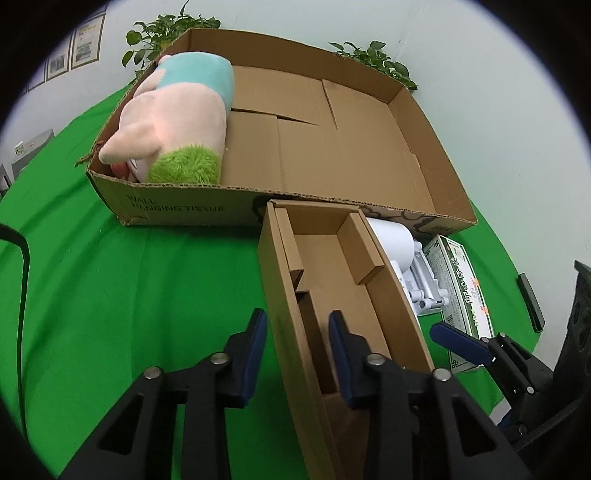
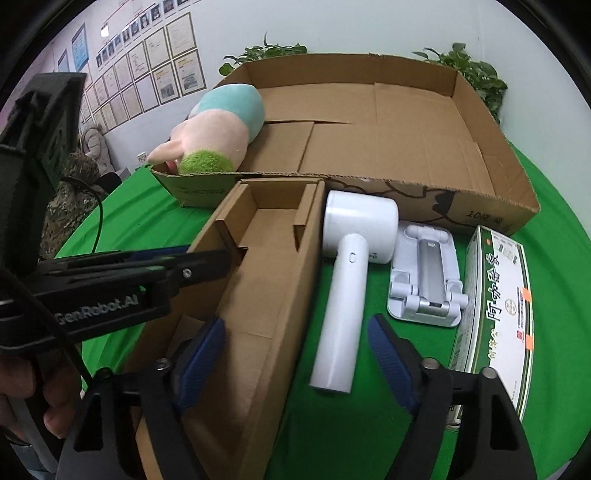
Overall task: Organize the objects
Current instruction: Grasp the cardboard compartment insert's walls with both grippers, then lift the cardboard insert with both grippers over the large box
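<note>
A small open cardboard box (image 1: 343, 288) (image 2: 258, 280) lies on the green table in front of a large cardboard tray (image 1: 332, 147) (image 2: 388, 140). A pink plush toy (image 1: 177, 122) (image 2: 218, 136) lies in the tray's left end. A white handheld device (image 2: 347, 288) (image 1: 393, 236), a white stand (image 2: 424, 280) (image 1: 424, 284) and a green-and-white carton (image 2: 498, 295) (image 1: 461, 295) lie right of the small box. My left gripper (image 1: 297, 332) is open and straddles the small box's left wall. My right gripper (image 2: 295, 339) is open and straddles its right wall, beside the device's handle.
The green cloth (image 1: 129, 295) covers the round table. Potted plants (image 1: 173, 29) stand behind the tray. A black cable (image 1: 22, 266) crosses the left of the table. Framed papers (image 2: 147, 66) hang on the far wall.
</note>
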`<state>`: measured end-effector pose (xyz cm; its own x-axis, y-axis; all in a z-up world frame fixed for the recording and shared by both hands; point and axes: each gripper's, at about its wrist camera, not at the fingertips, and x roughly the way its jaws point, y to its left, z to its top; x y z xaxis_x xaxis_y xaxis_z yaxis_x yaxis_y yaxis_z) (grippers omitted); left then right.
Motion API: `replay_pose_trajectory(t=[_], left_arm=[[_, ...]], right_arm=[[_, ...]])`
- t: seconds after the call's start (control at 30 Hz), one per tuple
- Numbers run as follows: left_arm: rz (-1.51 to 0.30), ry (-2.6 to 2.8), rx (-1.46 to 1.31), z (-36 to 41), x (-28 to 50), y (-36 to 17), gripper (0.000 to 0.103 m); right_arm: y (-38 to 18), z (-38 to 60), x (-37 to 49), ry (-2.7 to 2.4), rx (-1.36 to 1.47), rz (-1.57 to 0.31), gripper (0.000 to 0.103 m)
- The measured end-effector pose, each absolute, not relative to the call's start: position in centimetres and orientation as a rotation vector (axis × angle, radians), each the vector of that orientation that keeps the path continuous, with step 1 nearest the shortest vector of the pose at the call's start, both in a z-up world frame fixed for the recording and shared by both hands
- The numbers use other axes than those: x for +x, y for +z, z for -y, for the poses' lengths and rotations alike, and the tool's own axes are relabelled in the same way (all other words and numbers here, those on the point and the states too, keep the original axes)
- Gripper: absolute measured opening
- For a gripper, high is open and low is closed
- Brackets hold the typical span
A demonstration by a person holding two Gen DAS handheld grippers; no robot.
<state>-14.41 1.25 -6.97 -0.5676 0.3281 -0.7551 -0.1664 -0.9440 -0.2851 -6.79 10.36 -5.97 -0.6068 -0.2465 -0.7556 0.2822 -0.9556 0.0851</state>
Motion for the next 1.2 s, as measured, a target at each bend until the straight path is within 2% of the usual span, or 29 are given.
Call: replay_pose_trajectory(t=[0.07, 0.17, 0.33, 0.57, 1.2], left_arm=[[0.253, 2.544, -1.290, -1.5, -14.4, -7.1, 0.017], [0.244, 2.544, -1.291, -1.7, -14.3, -7.1, 0.016], [0.244, 2.541, -1.292, -1.6, -14.3, -7.1, 0.016], [0.217, 2.558, -1.295, -1.3, -13.7, -6.9, 0.016], [0.206, 2.582, -1.293, -2.0, -13.4, -6.9, 0.016]], right_arm=[[-5.9, -9.8, -6.6, -2.580, 1.190, -0.089, 0.062], [-5.6, -9.2, -6.2, -2.572, 1.186, -0.098, 0.047], [-5.4, -8.9, -5.9, -2.584, 1.190, -0.093, 0.038], [-5.6, -9.2, -6.5, -2.610, 1.218, -0.093, 0.011], [-6.4, -8.9, -7.5, -2.615, 1.254, -0.125, 0.011]])
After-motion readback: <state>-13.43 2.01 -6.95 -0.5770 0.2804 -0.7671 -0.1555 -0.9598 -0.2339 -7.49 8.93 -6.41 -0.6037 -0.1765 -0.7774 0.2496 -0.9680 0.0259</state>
